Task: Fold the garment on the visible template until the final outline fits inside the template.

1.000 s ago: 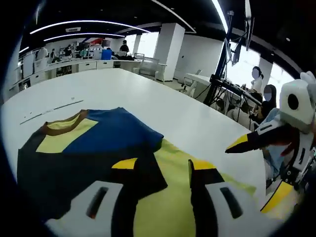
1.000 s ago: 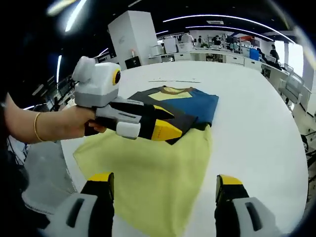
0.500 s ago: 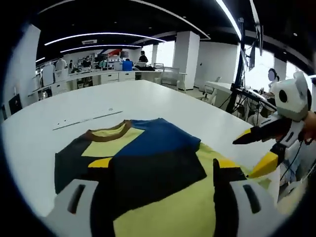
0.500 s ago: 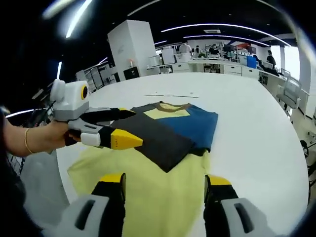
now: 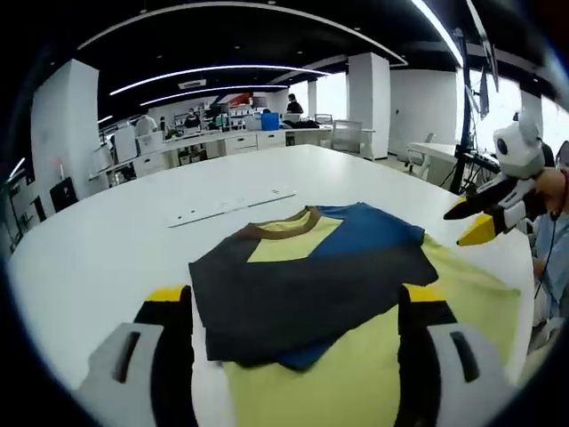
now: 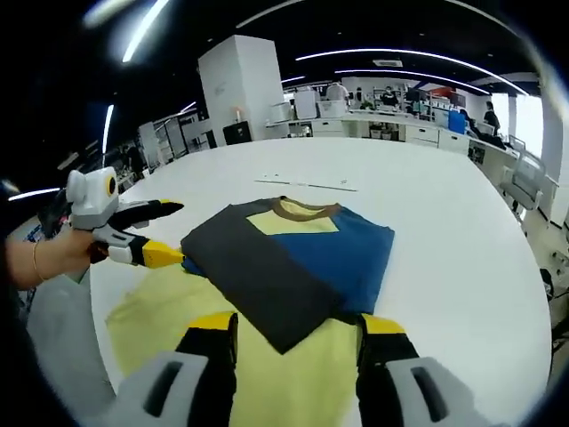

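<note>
A folded T-shirt [image 5: 311, 276] lies flat on the white table [image 5: 107, 240]: a dark grey panel across a blue one, a brown collar at the far end, a yellow part nearest me. My left gripper [image 5: 295, 298] stands open over the yellow part, nothing between its jaws. My right gripper [image 5: 476, 221] comes in from the right, off the shirt's edge, jaws apart. In the right gripper view the shirt [image 6: 284, 258] sits ahead of the open right gripper [image 6: 298, 325]. The left gripper [image 6: 147, 233] hovers open at the shirt's left corner. Thin marks [image 5: 231, 206] lie beyond the collar.
A hand [image 6: 44, 258] holds the left gripper. The table's near edge [image 6: 89, 294] runs close at the left of the right gripper view. Desks and people [image 5: 222, 129] fill the far office, with a white pillar [image 6: 236, 89] and stands [image 5: 462, 133] beside the table.
The left gripper has drawn off the shirt to its left corner. The right gripper has drawn away from the left gripper in the left gripper view. Both views have shifted. The shirt's folds look unchanged.
</note>
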`<move>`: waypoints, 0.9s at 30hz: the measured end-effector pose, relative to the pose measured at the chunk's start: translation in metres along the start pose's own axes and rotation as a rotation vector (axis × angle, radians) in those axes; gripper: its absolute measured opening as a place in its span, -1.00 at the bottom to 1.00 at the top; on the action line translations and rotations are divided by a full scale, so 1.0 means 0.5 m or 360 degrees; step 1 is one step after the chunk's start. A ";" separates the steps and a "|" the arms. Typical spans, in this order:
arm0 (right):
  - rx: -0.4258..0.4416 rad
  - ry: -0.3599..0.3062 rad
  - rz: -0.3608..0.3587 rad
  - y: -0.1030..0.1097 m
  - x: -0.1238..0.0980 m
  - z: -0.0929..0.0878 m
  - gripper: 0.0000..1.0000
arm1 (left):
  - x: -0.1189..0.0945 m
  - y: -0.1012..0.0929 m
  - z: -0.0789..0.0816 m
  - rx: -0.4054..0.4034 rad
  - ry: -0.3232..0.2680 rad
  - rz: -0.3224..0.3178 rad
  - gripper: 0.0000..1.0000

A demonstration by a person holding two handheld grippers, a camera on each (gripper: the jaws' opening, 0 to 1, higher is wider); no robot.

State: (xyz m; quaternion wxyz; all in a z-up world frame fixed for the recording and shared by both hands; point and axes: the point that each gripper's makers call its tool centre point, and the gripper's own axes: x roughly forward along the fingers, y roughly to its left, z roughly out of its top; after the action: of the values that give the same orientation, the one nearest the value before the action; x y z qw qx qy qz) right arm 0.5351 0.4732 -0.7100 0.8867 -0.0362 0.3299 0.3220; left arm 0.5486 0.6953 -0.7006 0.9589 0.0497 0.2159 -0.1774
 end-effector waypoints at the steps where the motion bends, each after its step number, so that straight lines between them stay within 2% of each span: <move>1: -0.0006 0.0000 -0.0001 -0.002 0.003 0.001 0.02 | -0.003 0.007 -0.002 -0.0004 -0.0002 0.0008 0.85; 4: -0.0019 0.0018 0.0004 -0.007 0.016 0.002 -0.02 | -0.011 0.032 -0.017 -0.0021 0.0018 0.0040 0.76; 10: -0.0059 0.0069 0.0002 -0.021 0.050 -0.001 -0.13 | -0.023 0.075 -0.056 -0.0035 0.0079 0.0083 0.44; 16: -0.0059 0.0119 -0.0011 -0.035 0.077 -0.011 -0.25 | -0.027 0.109 -0.095 0.0004 0.0148 0.0105 -0.04; 19: -0.0036 0.0139 -0.0016 -0.041 0.086 -0.018 -0.29 | -0.028 0.125 -0.114 0.0045 0.0189 0.0126 -0.20; 27: -0.0006 0.0180 -0.0048 -0.052 0.105 -0.034 -0.38 | -0.021 0.149 -0.144 0.0048 0.0239 0.0140 -0.38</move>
State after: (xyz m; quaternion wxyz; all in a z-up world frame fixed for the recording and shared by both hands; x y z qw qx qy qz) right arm 0.5711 0.4765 -0.7590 0.8714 -0.0610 0.3782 0.3065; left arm 0.5381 0.7806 -0.7594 0.9460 0.0868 0.2820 -0.1343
